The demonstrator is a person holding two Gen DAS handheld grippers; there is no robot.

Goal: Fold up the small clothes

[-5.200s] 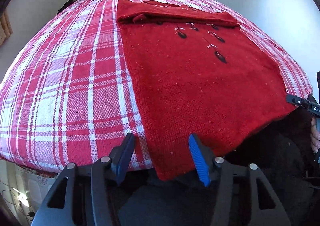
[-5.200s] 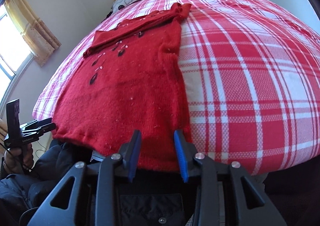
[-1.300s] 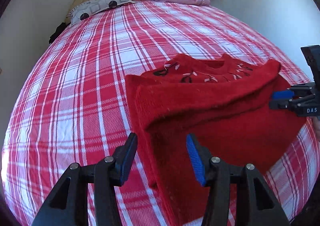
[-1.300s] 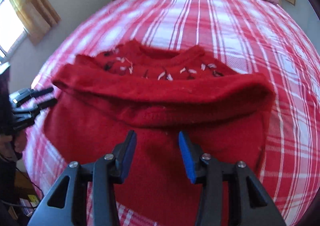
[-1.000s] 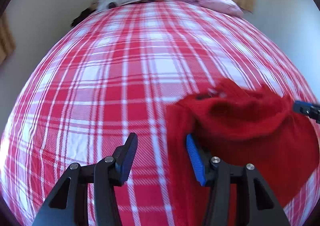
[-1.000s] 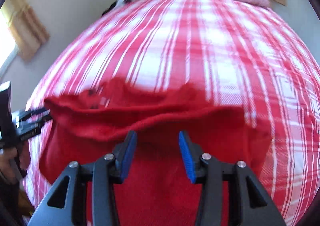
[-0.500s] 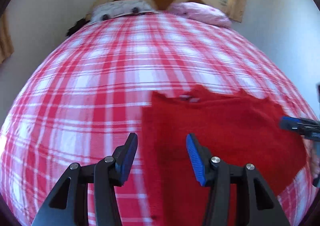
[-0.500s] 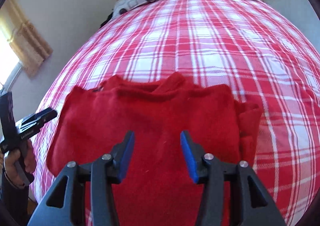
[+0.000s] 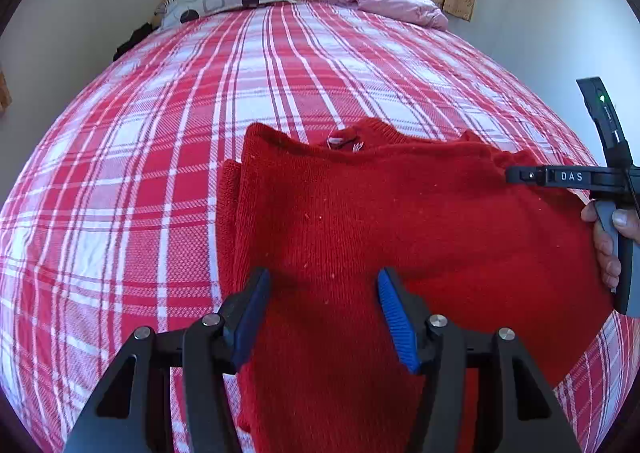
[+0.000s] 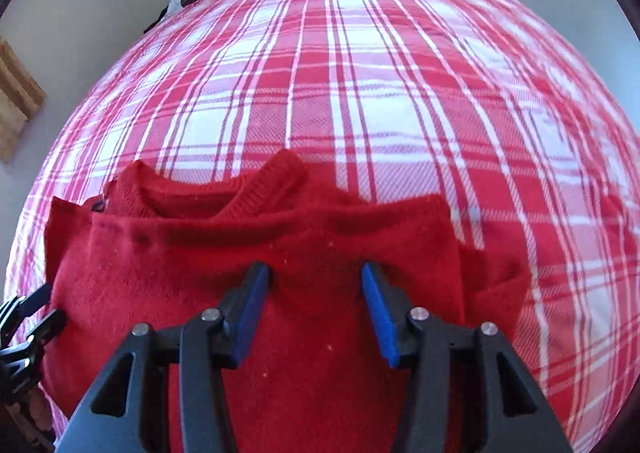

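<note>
**Both tongs hanging slack above a folded red jumper**

Left tongs (image 9: 320, 305), black-framed with ribbed blue pads (image 9: 394, 317), are hovering with jaws apart and nothing between them; those jaws have just been opening a little further. Below them the red knitted wool jumper (image 9: 360, 221) is lying folded over on itself near the close edge of the red-and-white plaid bedspread (image 9: 160, 133), its neckline and a small white label (image 9: 336, 140) turned toward the far pillows.

Right tongs (image 10: 314, 301), the same build, are also gaping over the jumper (image 10: 280, 253) with no cloth pinched. In the left view their black tips are sitting at the jumper's right-hand edge, whether touching or merely just beside it I cannot tell, with a hand (image 9: 610, 241) wrapped round the grey handle.

Judging by the knit, the garment is looking soft, limp and fairly thick: light to lift, apt to sag and stretch, not slippery, not fragile. Doubled layers are likely to slide apart unless every layer is caught together, so a hold at the two corners of one side edge, or at the ribbed hem, seems soundest.

Sleeves are lying tucked out of sight inside the fold. The jumper's near edge is being hidden by the tong frames in both views. The right view is somewhat blurred, so the ribbing at the collar is hard to read there.
</note>
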